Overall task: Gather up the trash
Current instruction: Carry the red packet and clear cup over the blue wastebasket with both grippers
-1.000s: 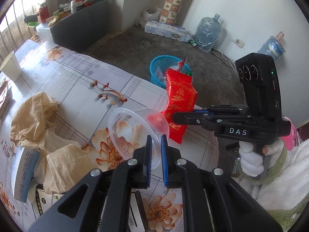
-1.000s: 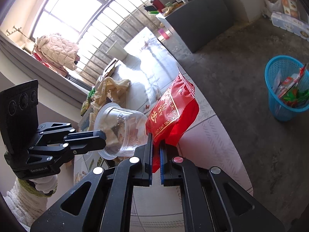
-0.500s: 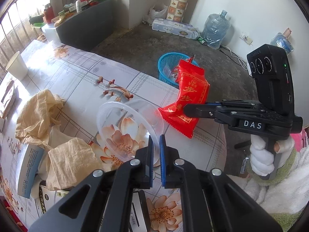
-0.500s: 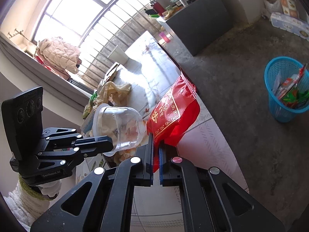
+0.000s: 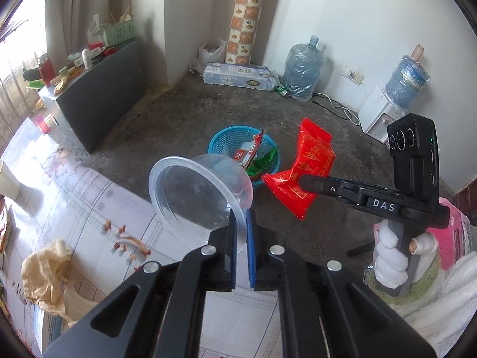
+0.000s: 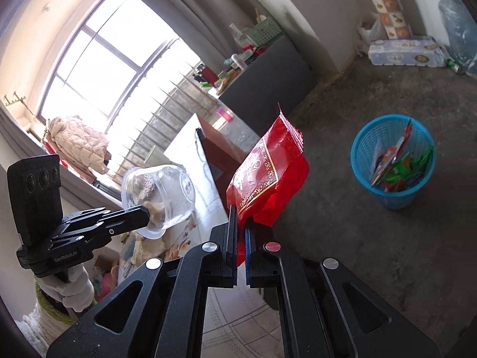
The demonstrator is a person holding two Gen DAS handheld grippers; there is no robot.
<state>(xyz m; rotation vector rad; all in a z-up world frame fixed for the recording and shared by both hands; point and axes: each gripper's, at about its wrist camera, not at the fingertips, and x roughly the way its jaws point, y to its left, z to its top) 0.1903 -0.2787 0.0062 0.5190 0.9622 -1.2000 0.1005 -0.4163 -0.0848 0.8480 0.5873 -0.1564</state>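
Observation:
My left gripper (image 5: 241,217) is shut on the rim of a clear plastic bowl (image 5: 196,191), held tilted in the air past the table's edge. In the right wrist view the same bowl (image 6: 161,197) hangs at the left in that gripper (image 6: 146,216). My right gripper (image 6: 242,217) is shut on the lower edge of a red snack bag (image 6: 268,176), which stands up from the jaws. The left wrist view shows this bag (image 5: 301,173) pinched by the right gripper (image 5: 304,180), close beside a blue trash basket (image 5: 220,143) on the floor. The basket (image 6: 393,161) holds several wrappers.
A table with a floral cloth (image 5: 89,208) lies at lower left, with crumpled brown paper (image 5: 47,271) and scattered peanuts (image 5: 128,241) on it. A dark cabinet (image 5: 101,89), water jugs (image 5: 301,68) and a pack of rolls (image 5: 238,77) stand by the walls. A gloved hand (image 5: 393,256) grips the right tool.
Both grippers have moved off the table toward the floor side, carrying the bowl and the red bag up and closer to the blue basket. The bowl now hangs beyond the table edge.

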